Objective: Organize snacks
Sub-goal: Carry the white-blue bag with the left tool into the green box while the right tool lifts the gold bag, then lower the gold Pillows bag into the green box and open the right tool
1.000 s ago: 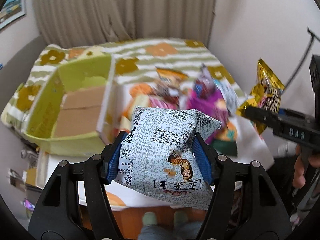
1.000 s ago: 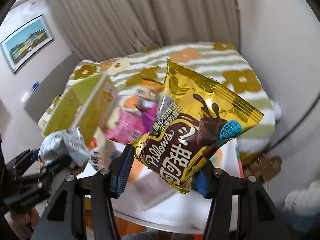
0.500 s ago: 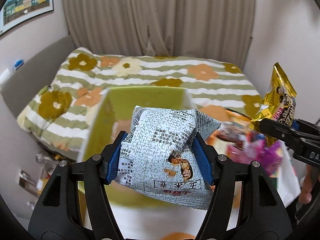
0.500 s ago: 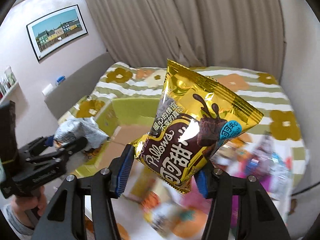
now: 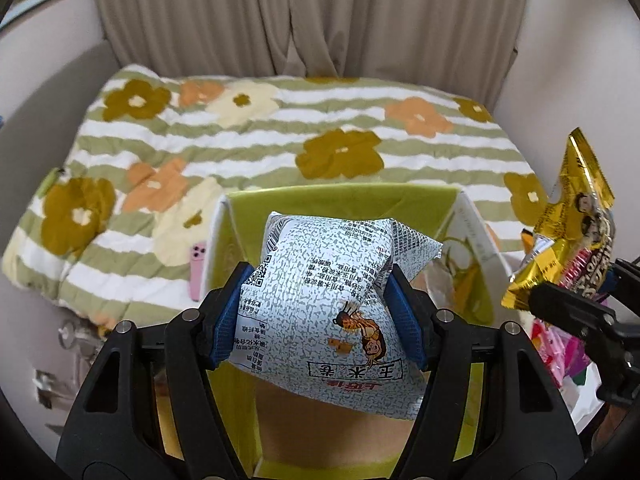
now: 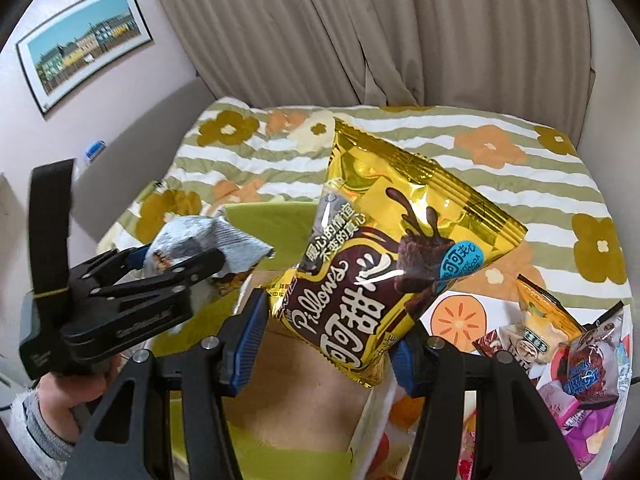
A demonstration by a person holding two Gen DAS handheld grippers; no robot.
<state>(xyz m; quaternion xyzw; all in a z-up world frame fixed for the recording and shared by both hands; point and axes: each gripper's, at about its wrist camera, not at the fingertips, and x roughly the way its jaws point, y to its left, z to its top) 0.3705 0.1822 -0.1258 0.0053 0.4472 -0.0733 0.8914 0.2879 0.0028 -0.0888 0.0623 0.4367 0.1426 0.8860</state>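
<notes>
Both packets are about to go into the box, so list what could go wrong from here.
1. The left gripper is opening with the white speckled packet between its pads; the packet may slip free early, though it hangs over the green box.
2. The gold Pillows bag, pinched low in the right gripper, stands tall and tilted; it could swing or catch the box wall.
3. The grippers sit close together and might collide.

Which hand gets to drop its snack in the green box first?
Probably the left. Its gripper holds the white packet right over the green box, jaws already opening. The right gripper grips the gold bag tight.
</notes>
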